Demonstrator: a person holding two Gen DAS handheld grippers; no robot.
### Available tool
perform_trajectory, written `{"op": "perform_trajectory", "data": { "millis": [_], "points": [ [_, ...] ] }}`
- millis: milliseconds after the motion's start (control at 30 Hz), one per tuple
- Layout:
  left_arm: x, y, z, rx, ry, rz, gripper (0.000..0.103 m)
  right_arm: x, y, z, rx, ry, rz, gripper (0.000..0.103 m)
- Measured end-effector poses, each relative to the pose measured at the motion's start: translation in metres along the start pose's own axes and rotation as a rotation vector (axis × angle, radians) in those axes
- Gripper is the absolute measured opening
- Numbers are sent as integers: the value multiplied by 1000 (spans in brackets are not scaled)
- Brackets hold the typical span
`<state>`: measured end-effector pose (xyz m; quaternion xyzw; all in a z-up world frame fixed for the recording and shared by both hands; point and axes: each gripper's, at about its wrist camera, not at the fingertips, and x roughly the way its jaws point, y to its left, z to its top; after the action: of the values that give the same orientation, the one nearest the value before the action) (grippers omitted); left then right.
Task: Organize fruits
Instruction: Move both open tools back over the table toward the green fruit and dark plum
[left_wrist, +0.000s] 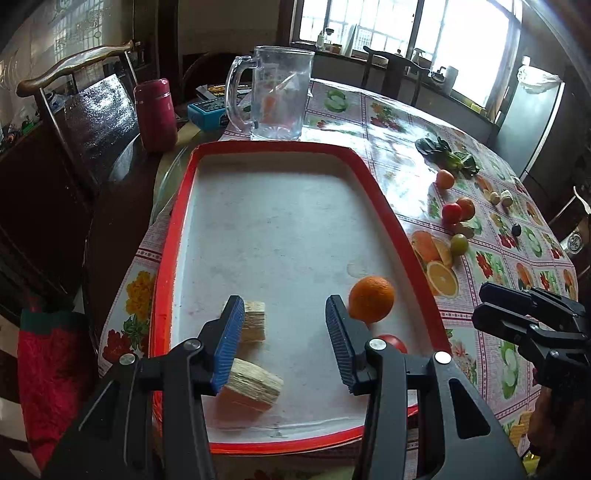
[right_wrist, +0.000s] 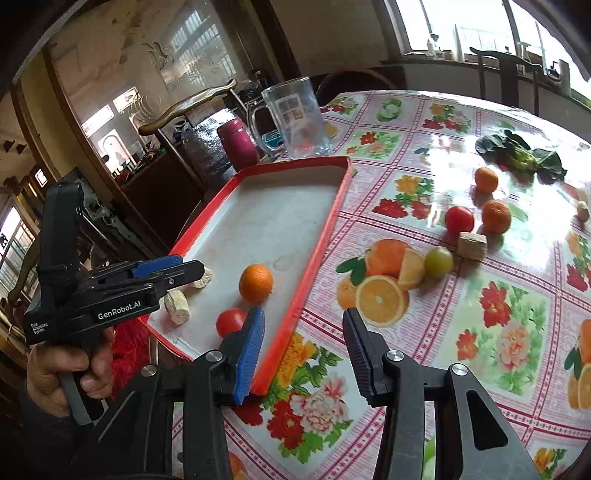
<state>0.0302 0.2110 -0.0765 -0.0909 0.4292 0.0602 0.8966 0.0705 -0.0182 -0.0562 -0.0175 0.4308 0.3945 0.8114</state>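
Floral worktop (right_wrist: 461, 122) holds loose fruit at the frame's right, ahead-right of the right tongs (right_wrist: 303, 354), which gape wide and empty. Left tongs (left_wrist: 284, 339), equally wide, hang over the tray (left_wrist: 173, 236), farther off.

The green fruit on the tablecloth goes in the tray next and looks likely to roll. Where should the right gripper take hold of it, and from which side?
Grip the green fruit across its widest middle, coming down from above. It is round, so off-center fingers would likely squeeze it out. The corn piece crowds its far right, so set the fingers on its left and near-right sides. The right gripper is open and empty.
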Motion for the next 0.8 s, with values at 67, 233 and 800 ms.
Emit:
{"op": "perform_trajectory", "data": {
  "millis": [67,233,800],
  "points": [
    [-2,-8,0,8,-6,-6,44,-9,-13,-5,30,-12,-16,46],
    [-4,-31,2,40,-6,-32,44,-35,-46,-19,92,-41,-58,47],
    [-10,-107,4,162,-13,-123,44,-88,-122,-57,234,-98,-164,47]
  ]
}}
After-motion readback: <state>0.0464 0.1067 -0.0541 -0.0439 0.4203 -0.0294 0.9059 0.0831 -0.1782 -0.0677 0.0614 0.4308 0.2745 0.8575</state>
